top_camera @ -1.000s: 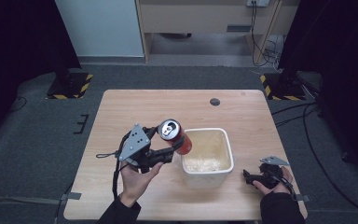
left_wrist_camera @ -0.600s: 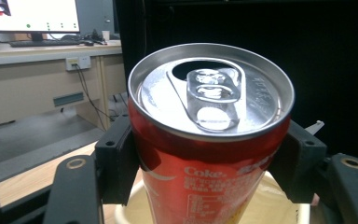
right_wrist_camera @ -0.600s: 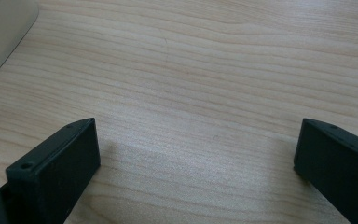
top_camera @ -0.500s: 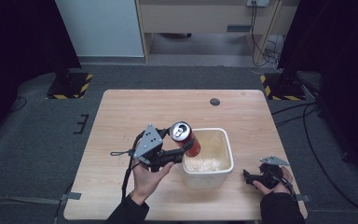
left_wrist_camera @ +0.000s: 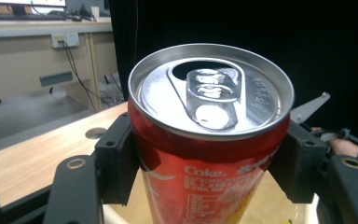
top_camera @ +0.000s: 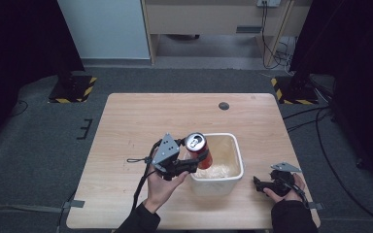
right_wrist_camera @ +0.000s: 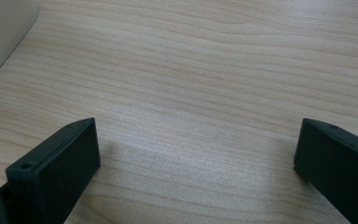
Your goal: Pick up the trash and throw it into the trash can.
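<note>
Left tongs (top_camera: 194, 162) around Coke can (top_camera: 198, 150)

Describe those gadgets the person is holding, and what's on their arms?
Each hand holds a black two-jaw gripper: the left gripper and right gripper both carry a grey three-cornered plate on top. Their jaws are chunky black blocks with small screw holes. A thin black cable trails from the left one. The person wears dark sleeves.
</note>
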Demonstrator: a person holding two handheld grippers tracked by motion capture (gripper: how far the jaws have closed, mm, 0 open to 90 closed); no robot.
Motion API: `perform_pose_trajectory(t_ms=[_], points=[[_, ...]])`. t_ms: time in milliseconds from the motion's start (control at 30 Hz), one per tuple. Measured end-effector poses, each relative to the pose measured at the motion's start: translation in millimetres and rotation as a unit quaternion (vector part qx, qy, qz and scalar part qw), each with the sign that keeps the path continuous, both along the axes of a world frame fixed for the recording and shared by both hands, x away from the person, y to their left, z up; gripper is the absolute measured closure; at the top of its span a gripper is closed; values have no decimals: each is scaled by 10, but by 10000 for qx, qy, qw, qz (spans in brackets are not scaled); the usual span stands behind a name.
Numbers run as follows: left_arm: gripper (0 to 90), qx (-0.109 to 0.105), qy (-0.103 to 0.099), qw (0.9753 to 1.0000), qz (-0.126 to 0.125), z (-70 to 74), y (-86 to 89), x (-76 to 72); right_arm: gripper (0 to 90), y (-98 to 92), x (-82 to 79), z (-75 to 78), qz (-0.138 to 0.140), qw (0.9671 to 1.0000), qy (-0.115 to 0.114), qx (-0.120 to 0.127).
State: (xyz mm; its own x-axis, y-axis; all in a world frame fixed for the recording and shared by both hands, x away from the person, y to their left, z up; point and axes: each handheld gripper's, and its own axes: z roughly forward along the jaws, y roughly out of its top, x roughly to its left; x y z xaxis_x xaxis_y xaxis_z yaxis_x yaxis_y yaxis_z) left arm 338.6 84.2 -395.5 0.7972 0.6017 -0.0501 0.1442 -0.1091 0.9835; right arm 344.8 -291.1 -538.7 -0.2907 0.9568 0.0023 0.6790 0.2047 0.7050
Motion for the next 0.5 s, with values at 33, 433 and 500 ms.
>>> perform_pose_trajectory(t_ms=[33, 433, 500], points=[[333, 12, 11, 10000, -4, -15, -7, 5, 4, 0, 0, 0, 2, 10000, 0, 3], [332, 287, 280, 9992, -91, -243, -105, 69, 4, 0, 0, 0, 0, 10000, 0, 1], [332, 392, 328, 9986, -122, -274, -120, 76, 4, 0, 0, 0, 1, 10000, -1, 0]])
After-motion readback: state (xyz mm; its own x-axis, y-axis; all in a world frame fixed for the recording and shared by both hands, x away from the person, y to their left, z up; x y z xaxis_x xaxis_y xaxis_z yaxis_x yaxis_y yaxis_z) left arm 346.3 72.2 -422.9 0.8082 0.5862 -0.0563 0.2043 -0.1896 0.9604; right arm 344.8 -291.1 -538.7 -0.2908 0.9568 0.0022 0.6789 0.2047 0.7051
